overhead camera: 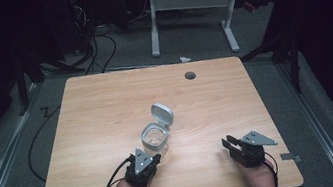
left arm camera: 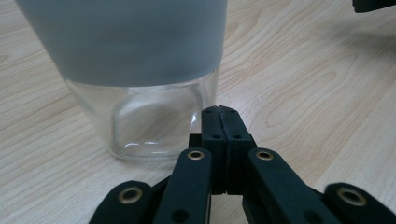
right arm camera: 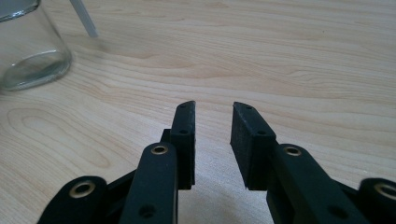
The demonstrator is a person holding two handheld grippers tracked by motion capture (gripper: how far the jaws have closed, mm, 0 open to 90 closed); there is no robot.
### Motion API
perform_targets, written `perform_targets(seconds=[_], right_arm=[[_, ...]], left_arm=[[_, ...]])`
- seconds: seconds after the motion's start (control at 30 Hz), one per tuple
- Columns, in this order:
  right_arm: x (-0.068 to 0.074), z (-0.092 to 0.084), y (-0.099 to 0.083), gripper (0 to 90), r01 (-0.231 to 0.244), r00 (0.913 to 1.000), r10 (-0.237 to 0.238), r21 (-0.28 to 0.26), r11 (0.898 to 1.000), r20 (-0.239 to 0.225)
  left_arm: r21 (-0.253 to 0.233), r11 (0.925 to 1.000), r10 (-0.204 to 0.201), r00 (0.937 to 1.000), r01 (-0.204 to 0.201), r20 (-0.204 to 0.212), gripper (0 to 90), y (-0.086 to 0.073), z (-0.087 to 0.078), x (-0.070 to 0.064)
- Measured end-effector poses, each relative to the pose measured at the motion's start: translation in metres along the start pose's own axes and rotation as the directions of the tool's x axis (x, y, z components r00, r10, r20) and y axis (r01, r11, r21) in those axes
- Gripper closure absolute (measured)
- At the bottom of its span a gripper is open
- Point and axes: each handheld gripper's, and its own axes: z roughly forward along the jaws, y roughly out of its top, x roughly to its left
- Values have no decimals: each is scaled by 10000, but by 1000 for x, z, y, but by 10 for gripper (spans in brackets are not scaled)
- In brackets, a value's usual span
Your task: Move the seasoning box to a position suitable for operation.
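We see a small clear glass jar [overhead camera: 155, 141] with a grey collar and a flipped-up grey hinged lid [overhead camera: 162, 114] standing mid-counter [overhead camera: 97, 114], apparently empty. Our left gripper [overhead camera: 148, 160] sits just beside its base, jaws pressed together on nothing; our right gripper [overhead camera: 230, 142] rests well apart, jaws parted. We judge the glass light, slick and breakable, best gripped around the grey collar.

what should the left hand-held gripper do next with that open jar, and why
Probably open its jaws before anything else. The left hand-held gripper sits shut right at the base of the glass jar, holding nothing, and the jar's lid is flipped up. The right hand-held gripper is open, off to the side.
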Motion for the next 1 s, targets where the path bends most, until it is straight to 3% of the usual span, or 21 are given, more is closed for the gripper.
perform_targets(seconds=[0.4,0.6,0.7,0.83,1.0], right_arm=[[-3,-3,-1,706,-49,10000,49,-74,10000,25],[-6,-5,-2,705,-189,9998,190,-96,9998,35],[-7,-5,-2,709,-164,9999,165,-96,9998,15],[-6,-4,-2,760,-299,9995,299,-62,9995,45],[-3,0,0,828,-362,9993,361,59,9993,63]], left_arm=[[136,9999,20,10000,-20,28,900,4,27,-5],[46,9999,100,9999,-101,100,900,8,17,-3],[-97,9999,114,9997,-116,-207,900,13,1,12],[-388,9991,-179,9964,147,-828,900,21,-9,35],[-668,9971,-458,9897,369,-1355,900,30,0,54]])
